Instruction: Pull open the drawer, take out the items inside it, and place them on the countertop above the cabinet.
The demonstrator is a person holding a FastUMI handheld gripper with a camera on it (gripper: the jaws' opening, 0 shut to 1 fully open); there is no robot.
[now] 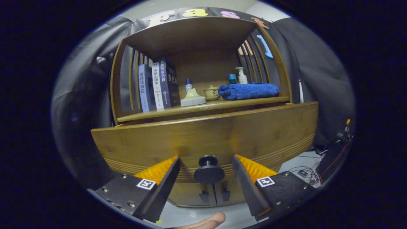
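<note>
A wooden cabinet drawer front (203, 136) spans the view just ahead of me, closed. Its round dark knob (209, 170) juts out between my fingers. My gripper (206, 163) is open, one finger on each side of the knob with a gap on both sides, touching nothing. The countertop (203, 108) above the drawer forms the floor of an open wooden shelf. The drawer's contents are hidden.
On the shelf stand three books (157, 86) at the left, a small stone-based ornament (192, 98), a ceramic lidded cup (212, 93), a folded blue towel (248, 90) and bottles (241, 75) behind it. A fingertip (206, 222) shows below. Cables (305, 173) lie on the floor at right.
</note>
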